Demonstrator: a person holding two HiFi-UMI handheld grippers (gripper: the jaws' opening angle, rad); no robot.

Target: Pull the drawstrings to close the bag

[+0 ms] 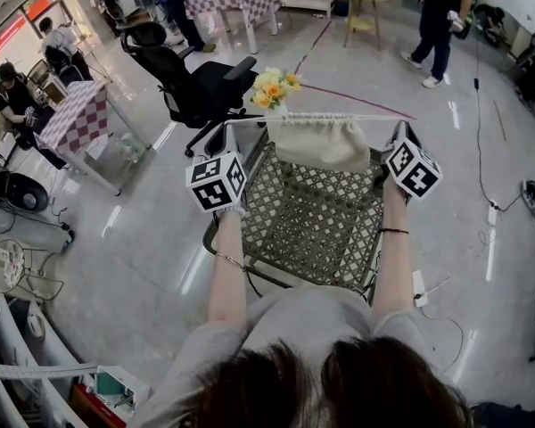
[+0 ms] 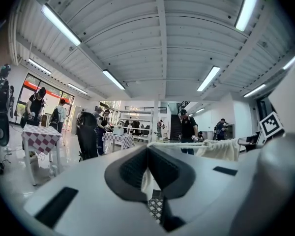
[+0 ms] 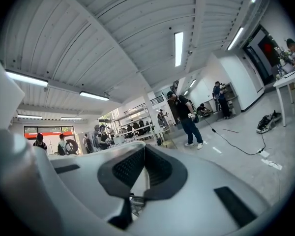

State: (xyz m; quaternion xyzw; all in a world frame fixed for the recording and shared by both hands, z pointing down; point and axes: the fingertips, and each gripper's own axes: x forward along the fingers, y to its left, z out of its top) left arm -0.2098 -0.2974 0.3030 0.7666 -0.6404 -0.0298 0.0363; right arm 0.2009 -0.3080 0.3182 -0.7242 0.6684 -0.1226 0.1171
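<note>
A cream cloth drawstring bag [image 1: 321, 143] lies on the far part of a metal mesh table [image 1: 303, 226], its mouth gathered into folds. A thin white drawstring [image 1: 339, 117] runs taut along the bag's top to both sides. My left gripper [image 1: 227, 135] holds the left end and my right gripper [image 1: 399, 132] the right end, well apart. In the left gripper view the jaws [image 2: 147, 154] are shut on a cream string that leads to the bag [image 2: 219, 149]. The right gripper view shows the jaws [image 3: 143, 154] shut on a pale string.
Yellow flowers [image 1: 275, 86] stand just behind the bag. A black office chair [image 1: 196, 83] is beyond the table's left corner. Checkered tables [image 1: 76, 119] with people are at the left and back. A person [image 1: 439, 25] walks at the back right. Cables [image 1: 486, 176] lie on the floor at right.
</note>
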